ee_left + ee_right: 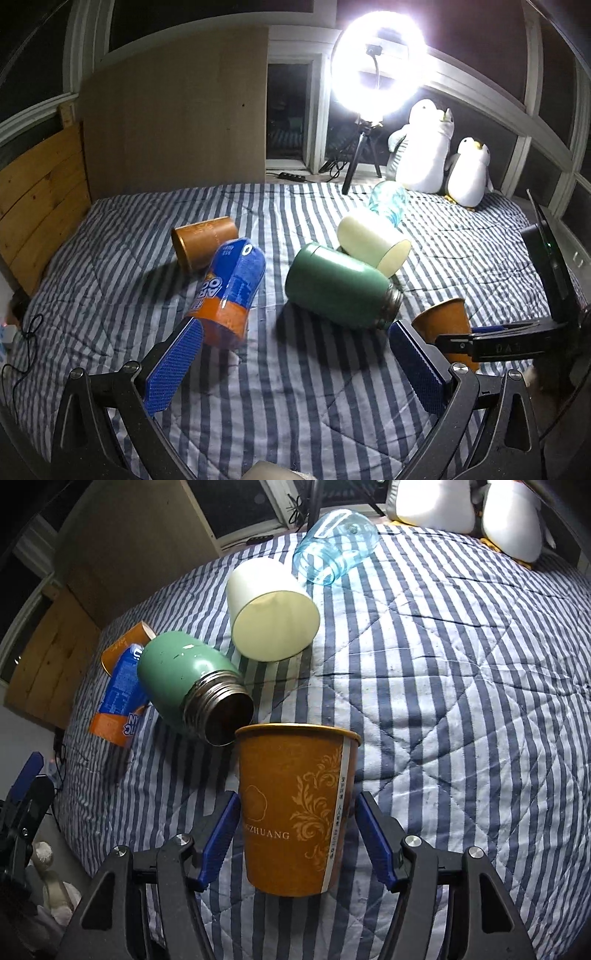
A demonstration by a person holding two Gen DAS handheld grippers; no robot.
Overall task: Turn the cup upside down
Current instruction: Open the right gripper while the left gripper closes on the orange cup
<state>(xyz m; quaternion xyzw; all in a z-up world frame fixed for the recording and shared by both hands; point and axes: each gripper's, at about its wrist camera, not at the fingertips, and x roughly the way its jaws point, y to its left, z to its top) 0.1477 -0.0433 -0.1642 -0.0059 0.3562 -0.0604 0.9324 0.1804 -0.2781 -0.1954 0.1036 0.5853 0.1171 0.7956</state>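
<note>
An orange paper cup with a gold floral print sits between the blue pads of my right gripper, rim pointing away from the camera. The left pad touches its side; a thin gap shows at the right pad. The same cup appears at the lower right of the left wrist view, with the right gripper's fingers on it. My left gripper is open and empty, hovering over the striped quilt in front of the lying cups.
On the quilt lie a green steel flask, a cream cup, a clear blue glass cup, a blue-orange cup and another orange cup. Two plush penguins and a ring light stand behind.
</note>
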